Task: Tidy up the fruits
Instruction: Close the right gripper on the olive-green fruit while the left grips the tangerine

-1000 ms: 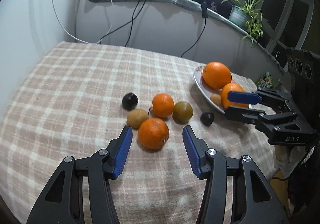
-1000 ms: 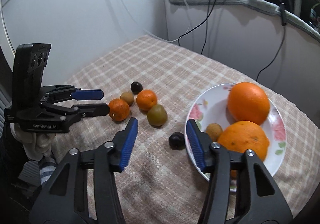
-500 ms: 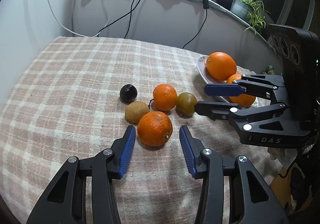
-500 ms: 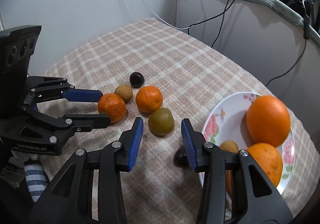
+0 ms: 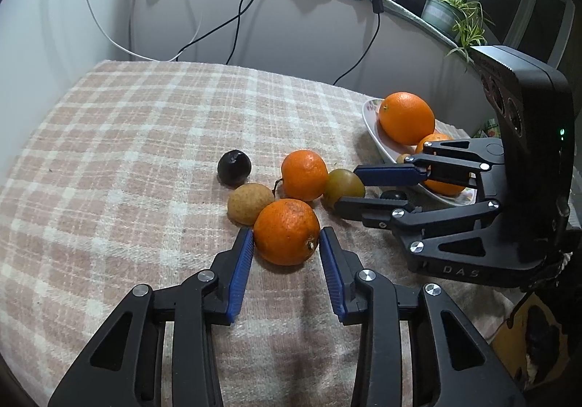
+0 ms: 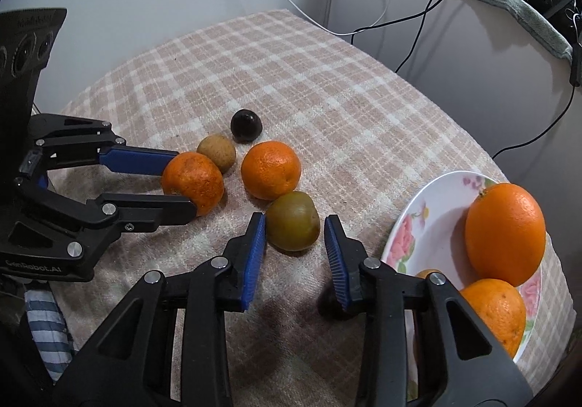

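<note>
— Tablecloth [image 5: 145, 123], pink-and-cream check, covers the whole surface. What sits at its right edge?

— White floral plate [image 6: 429, 225], carrying a large orange [image 6: 505, 232] at the far side, a second orange [image 6: 494, 308] nearer, and a small brown fruit mostly hidden behind the right gripper.

— And the loose fruit?

— Clustered mid-table: a near-left orange [image 5: 286, 231], a mandarin [image 5: 305, 174] just beyond it, a greenish-brown fruit [image 6: 293, 221] to the right, a tan round fruit [image 5: 250, 204] to the left, a dark plum [image 5: 234, 167] farthest. Another dark fruit [image 5: 393, 195] lies beside the plate.

— The claws?

— Left gripper [image 5: 286, 243] is spread around the near-left orange, blue pads flanking it without a firm squeeze. Right gripper [image 6: 293, 232] is likewise parted, straddling the greenish-brown fruit with gaps showing.
</note>
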Demonstrator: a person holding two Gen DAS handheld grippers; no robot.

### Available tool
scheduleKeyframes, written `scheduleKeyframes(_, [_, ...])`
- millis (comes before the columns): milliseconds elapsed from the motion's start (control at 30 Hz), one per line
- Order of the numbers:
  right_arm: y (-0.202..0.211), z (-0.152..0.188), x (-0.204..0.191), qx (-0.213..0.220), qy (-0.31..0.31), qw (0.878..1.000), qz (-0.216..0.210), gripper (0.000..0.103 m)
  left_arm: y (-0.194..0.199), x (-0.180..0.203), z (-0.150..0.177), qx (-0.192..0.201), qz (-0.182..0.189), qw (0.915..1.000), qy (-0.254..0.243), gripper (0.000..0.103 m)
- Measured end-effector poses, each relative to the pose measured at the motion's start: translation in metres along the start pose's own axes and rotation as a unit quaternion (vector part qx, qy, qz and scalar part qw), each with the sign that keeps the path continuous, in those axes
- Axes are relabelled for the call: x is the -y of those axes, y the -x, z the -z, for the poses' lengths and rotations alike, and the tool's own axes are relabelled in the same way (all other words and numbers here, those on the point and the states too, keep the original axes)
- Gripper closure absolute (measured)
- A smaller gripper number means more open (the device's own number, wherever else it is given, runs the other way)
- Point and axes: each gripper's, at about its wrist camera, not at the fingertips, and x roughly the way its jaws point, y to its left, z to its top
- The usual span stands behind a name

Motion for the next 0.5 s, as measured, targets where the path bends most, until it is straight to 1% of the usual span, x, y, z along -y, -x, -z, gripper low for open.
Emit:
scheduleKeyframes(67, [-0.0011, -0.0003, -0.0020, -0.001, 0.003, 1.000, 0.001, 0.071, -0.0003, -0.0004, -0.0003, 0.001, 0.002, 1.0000, 0.002, 0.068])
scheduleKeyframes(200, [-0.0009, -0.0002, -0.0027, 0.000, 0.004, 1.000, 0.002, 0.074, -0.0002, -0.0025, -0.0005, 0.003, 0.007, 0.9999, 0.010, 0.068])
scheduleKeyframes(500, [0.0067, 0.0024, 0.0044, 0.013, -0.023, 1.000, -0.010, 0.075, 0.0054, -0.0024, -0.0002, 0.009, 0.007, 0.9998, 0.017, 0.069])
